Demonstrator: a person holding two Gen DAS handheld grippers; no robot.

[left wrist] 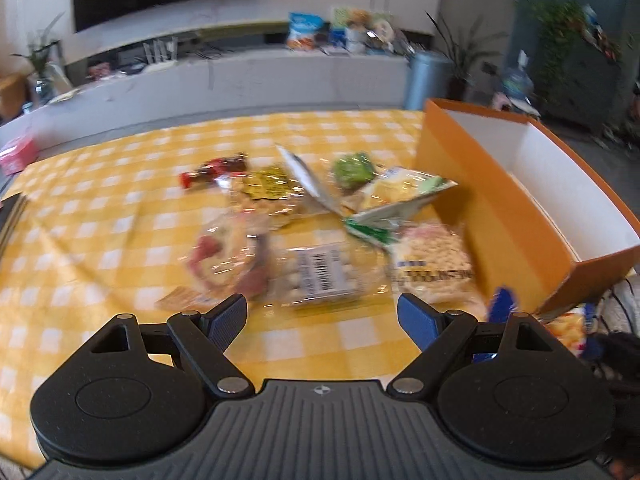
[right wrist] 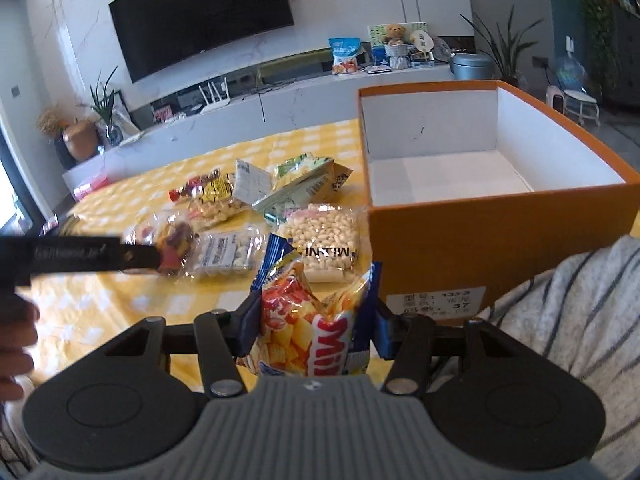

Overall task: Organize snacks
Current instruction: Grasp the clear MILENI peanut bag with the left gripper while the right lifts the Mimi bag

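My right gripper point(right wrist: 316, 322) is shut on a blue and orange snack bag point(right wrist: 308, 320), held upright just in front of the orange box point(right wrist: 480, 240). The box is open at the top, white inside, and nothing shows in it. My left gripper point(left wrist: 322, 312) is open over the yellow checked cloth point(left wrist: 100, 220), holding nothing. Just beyond its fingers lie a clear labelled pack of pale balls point(left wrist: 320, 276), a bag with red pieces point(left wrist: 224, 256) and a bag of white puffs point(left wrist: 432, 256). In the left wrist view the orange box point(left wrist: 480, 200) stands at the right.
More snacks lie farther back: a green pack point(left wrist: 354, 168), a red-wrapped sweet point(left wrist: 212, 170) and a yellow-labelled bag point(left wrist: 268, 188). A striped sleeve point(right wrist: 580, 320) is at the right, a hand point(right wrist: 12, 336) at the left. Beyond the table run a low white bench and a TV.
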